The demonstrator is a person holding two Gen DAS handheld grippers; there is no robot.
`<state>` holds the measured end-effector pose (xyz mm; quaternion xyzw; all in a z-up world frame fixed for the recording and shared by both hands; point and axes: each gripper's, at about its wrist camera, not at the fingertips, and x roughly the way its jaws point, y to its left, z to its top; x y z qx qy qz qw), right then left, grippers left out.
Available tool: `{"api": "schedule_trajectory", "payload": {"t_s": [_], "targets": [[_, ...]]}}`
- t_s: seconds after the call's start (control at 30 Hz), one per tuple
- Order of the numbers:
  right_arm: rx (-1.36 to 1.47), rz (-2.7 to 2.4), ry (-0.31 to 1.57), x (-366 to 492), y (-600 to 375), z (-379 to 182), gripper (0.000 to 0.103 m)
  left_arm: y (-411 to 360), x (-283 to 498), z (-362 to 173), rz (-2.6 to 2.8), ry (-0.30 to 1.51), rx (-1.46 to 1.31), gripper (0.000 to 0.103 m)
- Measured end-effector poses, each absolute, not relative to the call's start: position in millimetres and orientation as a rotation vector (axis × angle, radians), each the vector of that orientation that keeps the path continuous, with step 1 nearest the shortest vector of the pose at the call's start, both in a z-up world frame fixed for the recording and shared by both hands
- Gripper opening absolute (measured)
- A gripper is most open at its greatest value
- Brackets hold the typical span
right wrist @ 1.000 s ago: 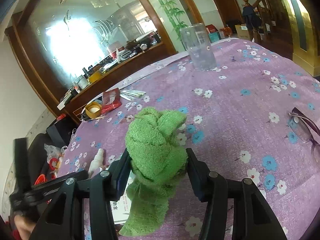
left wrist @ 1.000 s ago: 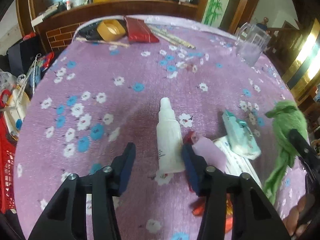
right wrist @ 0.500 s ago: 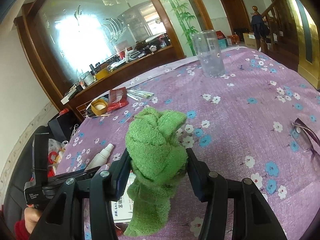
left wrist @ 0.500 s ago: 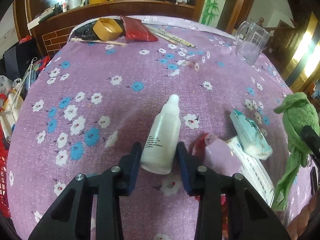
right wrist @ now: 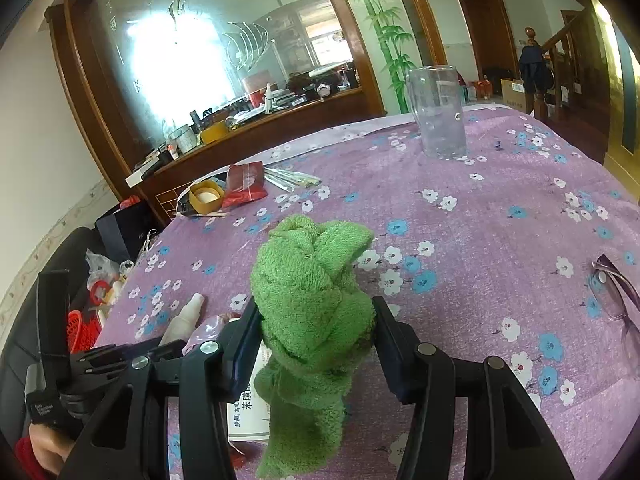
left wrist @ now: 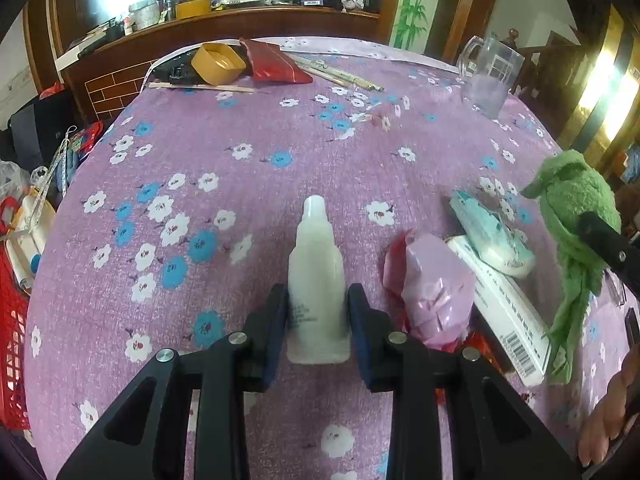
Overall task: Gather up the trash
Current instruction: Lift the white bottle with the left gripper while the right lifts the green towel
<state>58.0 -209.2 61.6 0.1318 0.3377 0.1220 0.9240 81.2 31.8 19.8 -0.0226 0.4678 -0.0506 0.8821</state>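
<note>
My left gripper (left wrist: pixel 316 312) is shut on a white plastic bottle (left wrist: pixel 316 276) that lies on the purple flowered tablecloth (left wrist: pixel 240 168), cap pointing away. The bottle also shows in the right wrist view (right wrist: pixel 184 318). My right gripper (right wrist: pixel 314 320) is shut on a bunched green cloth (right wrist: pixel 312 304) and holds it above the table; the cloth also shows in the left wrist view (left wrist: pixel 576 216). A crumpled pink wrapper (left wrist: pixel 432 284) lies just right of the bottle.
A white box with a barcode (left wrist: pixel 504 308) and a teal tissue pack (left wrist: pixel 490 232) lie right of the wrapper. A clear glass mug (left wrist: pixel 488 76), yellow tape roll (left wrist: pixel 218 62), red packet (left wrist: pixel 272 62) and chopsticks stand far. Glasses (right wrist: pixel 616 292) lie right. A red basket (left wrist: pixel 12 312) is left.
My left gripper moved forward around the white bottle and closed on it; the bottle turned straight between the fingers. My right gripper still holds the green cloth, raised slightly.
</note>
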Motion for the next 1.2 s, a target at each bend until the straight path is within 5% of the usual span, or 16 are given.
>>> {"api": "schedule_trajectory", "payload": {"t_s": [1.2], "targets": [[0.133, 0.234, 0.625, 45, -187, 72, 0.057, 28, 41, 57, 0.030, 0.581, 0.081, 0.029]]}}
